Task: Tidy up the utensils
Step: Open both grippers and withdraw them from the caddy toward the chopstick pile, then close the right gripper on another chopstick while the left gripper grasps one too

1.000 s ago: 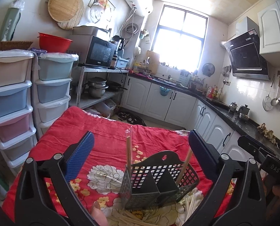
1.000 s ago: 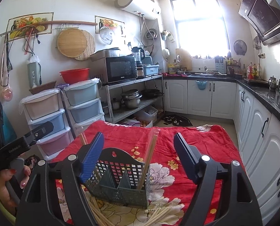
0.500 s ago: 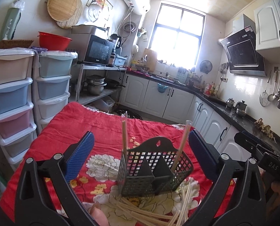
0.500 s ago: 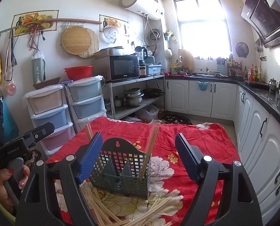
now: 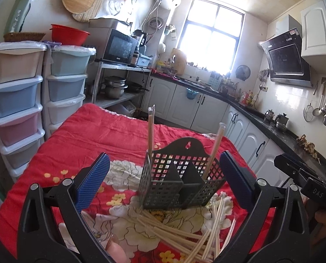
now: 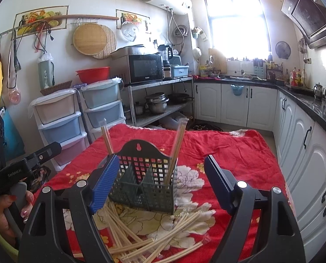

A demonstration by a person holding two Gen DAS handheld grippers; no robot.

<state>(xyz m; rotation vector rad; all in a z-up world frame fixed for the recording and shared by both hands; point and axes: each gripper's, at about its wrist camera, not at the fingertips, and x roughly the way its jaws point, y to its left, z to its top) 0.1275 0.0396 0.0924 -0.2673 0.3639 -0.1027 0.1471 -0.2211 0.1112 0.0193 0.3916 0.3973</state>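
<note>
One dark utensil basket (image 6: 144, 186) stands on the red cloth (image 6: 233, 151); two wrapped chopstick pairs (image 6: 177, 146) stand inside; loose chopsticks (image 6: 141, 241), too many to count.

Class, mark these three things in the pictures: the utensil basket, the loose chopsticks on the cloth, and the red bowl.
Basket (image 6: 142, 189): right wrist view, front mesh wall.
Loose chopsticks (image 6: 160, 239): right wrist view, middle of the pile.
Red bowl (image 5: 69, 35): left wrist view, its outer side.
</note>
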